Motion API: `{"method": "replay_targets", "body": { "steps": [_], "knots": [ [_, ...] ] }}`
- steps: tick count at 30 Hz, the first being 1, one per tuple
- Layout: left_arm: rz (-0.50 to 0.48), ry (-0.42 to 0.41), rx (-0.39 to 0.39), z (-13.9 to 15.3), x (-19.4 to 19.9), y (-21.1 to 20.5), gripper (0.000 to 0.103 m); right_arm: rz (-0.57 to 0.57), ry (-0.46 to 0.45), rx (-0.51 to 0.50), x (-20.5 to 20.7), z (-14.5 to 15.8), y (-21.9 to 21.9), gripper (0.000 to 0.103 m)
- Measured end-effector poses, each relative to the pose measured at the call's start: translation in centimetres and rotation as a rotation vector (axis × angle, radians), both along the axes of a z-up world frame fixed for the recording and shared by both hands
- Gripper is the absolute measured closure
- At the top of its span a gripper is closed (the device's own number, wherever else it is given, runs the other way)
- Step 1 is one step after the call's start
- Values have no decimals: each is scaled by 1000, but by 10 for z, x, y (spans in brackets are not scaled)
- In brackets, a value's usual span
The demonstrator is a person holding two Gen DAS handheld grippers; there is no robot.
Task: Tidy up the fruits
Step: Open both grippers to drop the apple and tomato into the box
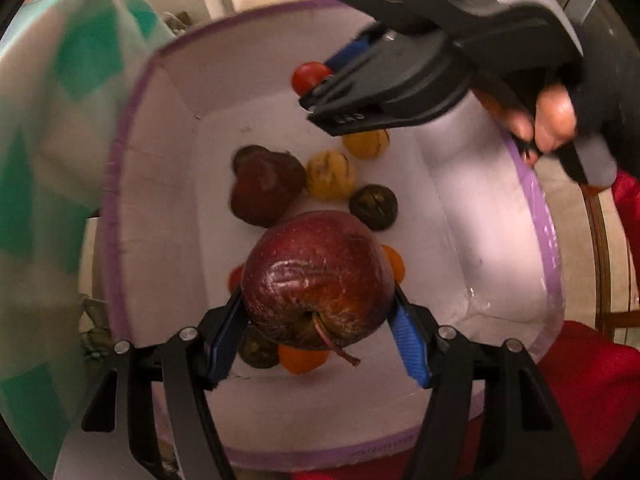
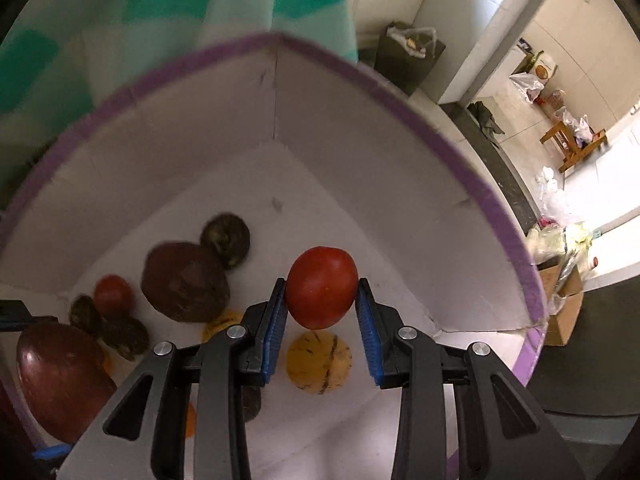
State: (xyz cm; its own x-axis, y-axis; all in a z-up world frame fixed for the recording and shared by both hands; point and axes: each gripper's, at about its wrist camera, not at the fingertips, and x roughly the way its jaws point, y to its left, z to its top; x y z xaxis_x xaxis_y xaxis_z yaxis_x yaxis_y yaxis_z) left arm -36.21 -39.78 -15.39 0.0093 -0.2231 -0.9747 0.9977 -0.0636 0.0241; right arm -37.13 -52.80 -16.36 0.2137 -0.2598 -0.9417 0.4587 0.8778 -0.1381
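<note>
Fruits already lie in the white box point(image 1: 492, 216); my left hand-held gripper point(image 1: 318, 316) grasps a wrinkled apple point(image 1: 316, 280) above it, my right hand-held gripper point(image 2: 322, 300) clamps a tomato point(image 2: 322, 292), both unreleased.

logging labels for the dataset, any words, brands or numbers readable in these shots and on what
None can be read.
Right gripper: pale raised marks on its finger, too blurred to read.
Cardboard box on the floor: no print visible.
White box and fruit: no print visible.

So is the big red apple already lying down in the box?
No, the left gripper holds the apple between its blue pads, above the box.
</note>
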Motion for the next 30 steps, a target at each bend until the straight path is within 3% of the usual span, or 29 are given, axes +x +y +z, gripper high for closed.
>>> {"method": "replay_targets", "body": {
  "steps": [7, 14, 15, 17, 21, 24, 30],
  "knots": [
    [-6, -12, 98, -27, 5, -12, 37, 59, 103, -24, 22, -19, 1, 68],
    [-39, -21, 127, -42, -3, -21, 36, 51, 115, -20, 25, -22, -1, 67],
    [-42, -22, 131, -43, -5, -20, 36, 47, 110, -23, 25, -20, -1, 64],
    [-42, -21, 143, -46, -6, -20, 36, 35, 93, -21, 24, -17, -1, 47],
    [-14, -9, 149, -47, 2, -28, 35, 7, 39, -3, 18, -8, -7, 40],
    [-14, 16, 93, -36, 5, -31, 29, -39, -26, 21, 9, 3, -17, 40],
    [-19, -23, -180, 31, 10, -23, 24, -164, -249, 8, -24, 54, -38, 37]
  ]
}}
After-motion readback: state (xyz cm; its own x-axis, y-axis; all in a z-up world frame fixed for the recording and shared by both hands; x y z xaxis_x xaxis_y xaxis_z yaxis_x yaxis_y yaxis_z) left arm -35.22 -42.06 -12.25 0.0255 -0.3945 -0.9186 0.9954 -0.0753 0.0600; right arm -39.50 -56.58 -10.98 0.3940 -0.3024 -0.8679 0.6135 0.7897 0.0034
